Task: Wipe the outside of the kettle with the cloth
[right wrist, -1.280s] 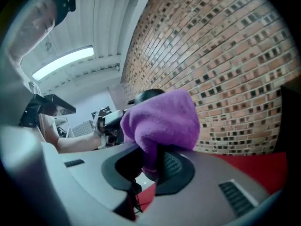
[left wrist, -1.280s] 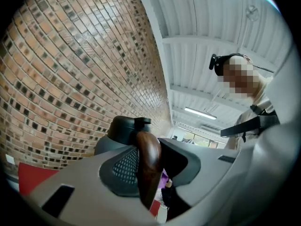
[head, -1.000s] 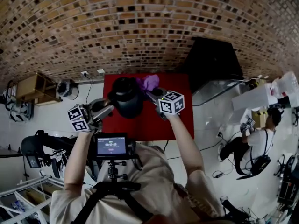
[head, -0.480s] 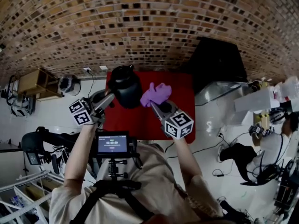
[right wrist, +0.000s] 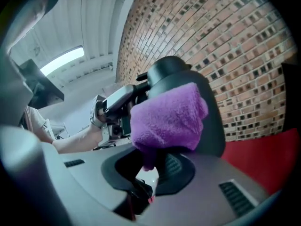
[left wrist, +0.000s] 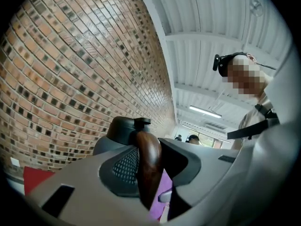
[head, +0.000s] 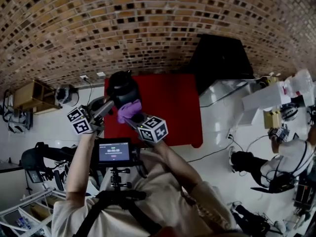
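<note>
At the far left of the head view, a wooden cabinet [head: 32,94] stands on the pale floor at about nine o'clock from the red bench [head: 173,107]. Next comes the left tongs [head: 109,104], reaching in from seven o'clock of the kettle [head: 122,84]. The left gripper view shows them pressed tight on the kettle's brown handle [left wrist: 148,161], with its dark lid [left wrist: 123,127] just beyond at twelve o'clock. The black kettle sits over the bench's ten o'clock corner; whether it rests on the red top cannot be told.

The purple cloth [head: 129,110] lies against the kettle's side at six o'clock. The right tongs [head: 134,118] come in from five o'clock, their marker cube low and to the right. In the right gripper view those tongs [right wrist: 155,161] pinch the cloth [right wrist: 169,117] by its lower edge, and the bunched cloth is up against the kettle's dark wall [right wrist: 214,131].

A black block [head: 217,58] stands at two o'clock of the bench, before the brick wall [head: 148,28]. A person [head: 291,157] crouches at the far right.
</note>
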The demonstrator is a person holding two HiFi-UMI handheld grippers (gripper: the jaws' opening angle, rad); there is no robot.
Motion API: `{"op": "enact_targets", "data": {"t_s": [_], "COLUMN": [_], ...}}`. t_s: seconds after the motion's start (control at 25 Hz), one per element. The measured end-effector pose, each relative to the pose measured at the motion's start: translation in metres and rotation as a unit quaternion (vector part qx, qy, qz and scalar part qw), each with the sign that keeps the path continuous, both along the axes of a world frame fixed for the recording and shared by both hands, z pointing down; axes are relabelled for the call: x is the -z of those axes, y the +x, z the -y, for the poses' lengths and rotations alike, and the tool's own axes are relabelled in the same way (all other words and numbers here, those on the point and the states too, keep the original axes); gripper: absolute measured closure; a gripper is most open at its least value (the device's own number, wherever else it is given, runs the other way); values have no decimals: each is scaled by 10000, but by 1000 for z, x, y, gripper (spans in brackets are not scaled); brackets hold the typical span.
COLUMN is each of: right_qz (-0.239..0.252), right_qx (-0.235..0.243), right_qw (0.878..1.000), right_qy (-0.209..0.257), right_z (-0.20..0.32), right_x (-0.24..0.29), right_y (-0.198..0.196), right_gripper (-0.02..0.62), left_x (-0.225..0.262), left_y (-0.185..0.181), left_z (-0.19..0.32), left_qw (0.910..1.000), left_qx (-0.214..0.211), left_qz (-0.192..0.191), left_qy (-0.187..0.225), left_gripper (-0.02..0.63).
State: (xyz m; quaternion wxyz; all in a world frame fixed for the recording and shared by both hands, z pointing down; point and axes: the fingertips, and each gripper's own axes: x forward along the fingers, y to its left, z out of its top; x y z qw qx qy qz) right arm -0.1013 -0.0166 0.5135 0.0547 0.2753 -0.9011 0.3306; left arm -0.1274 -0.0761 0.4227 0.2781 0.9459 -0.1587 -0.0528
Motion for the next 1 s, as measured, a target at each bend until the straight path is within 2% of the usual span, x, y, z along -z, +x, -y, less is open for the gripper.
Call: {"op": "enact_targets", "data": {"t_s": [0.16,0.36,0.52,0.68,0.76,0.88,0.92,1.0], "right_qz": [275,341,427,491,316,58,-15,-88], "right_qx": [-365,-1204,-1217,-1290,-1486,-1640,-1544,-1099], "right_qw": [9988,9921,9916,9904,9880,9858,9873,9933], "right_qy": [-179,-75,-52,125,264,349,366,357], "right_z": [3,38,86,116,110,73,56,20], "right_x": [-4,-3,-7,4,7,4,3,1], "right_y": [52,112,118,120,140,169,166,132], "right_gripper": [525,525,525,525,525,525,525,525], "left_x": [6,17,23,26,25,21,20,18], "left_y": [-4,-8,-4,1,3,-1,-4,-11], "left_z": [-9,-15,-31,-32,-29,-19,-14,-6], "left_qw": [9993,9972,9945,9939,9953,9979,9983,9988], "left_qx": [-292,-593,-903,-925,-794,-502,-412,-272], "left_qz": [-208,-447,-476,-577,-530,-355,-330,-343], "left_qy": [52,131,222,156,167,226,226,201], "left_gripper": [488,489,488,491,492,489,489,488]}}
